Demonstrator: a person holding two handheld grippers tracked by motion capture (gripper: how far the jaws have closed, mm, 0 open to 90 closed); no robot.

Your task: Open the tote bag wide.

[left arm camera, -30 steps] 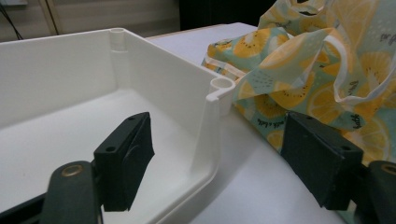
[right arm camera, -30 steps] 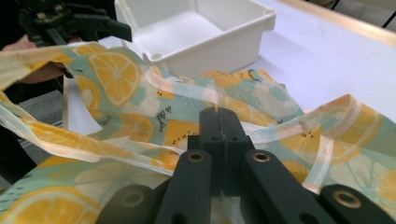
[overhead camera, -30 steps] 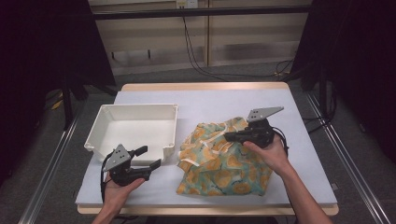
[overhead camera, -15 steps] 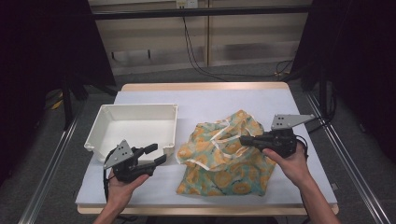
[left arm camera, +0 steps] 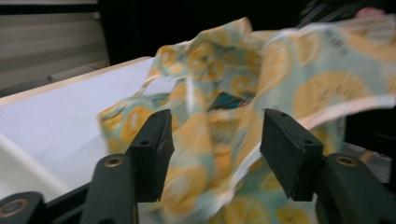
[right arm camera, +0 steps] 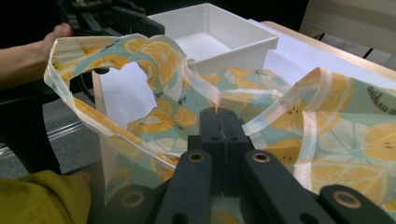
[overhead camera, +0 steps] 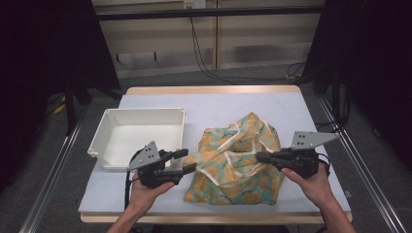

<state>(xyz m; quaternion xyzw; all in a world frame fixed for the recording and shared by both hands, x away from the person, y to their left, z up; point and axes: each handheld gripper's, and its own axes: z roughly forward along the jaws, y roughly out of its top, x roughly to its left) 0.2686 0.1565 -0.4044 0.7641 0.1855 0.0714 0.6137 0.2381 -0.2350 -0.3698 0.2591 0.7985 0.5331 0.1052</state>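
Note:
A crumpled teal cloth (overhead camera: 235, 162) printed with orange slices and edged with cream bands lies on the table's right half. My right gripper (overhead camera: 258, 157) is at its right side, shut on a cream-edged fold (right arm camera: 219, 105), and holds part of the cloth (right arm camera: 345, 121) lifted. At the cloth's left edge my left gripper (overhead camera: 189, 160) is open. In the left gripper view the cloth (left arm camera: 289, 84) hangs just beyond and partly between the spread jaws (left arm camera: 215, 144). The left gripper (right arm camera: 107, 14) also appears far off behind the raised cloth in the right gripper view.
An empty white tray (overhead camera: 102, 138) stands on the table's left half, just behind my left gripper; its rim (right arm camera: 243, 49) is seen beyond the cloth. A pale mat (overhead camera: 223, 104) covers the table. Metal rails run along both sides on the floor.
My right gripper has pulled right and toward the person, stretching the cloth. My left gripper has moved right, up to the cloth's left edge.

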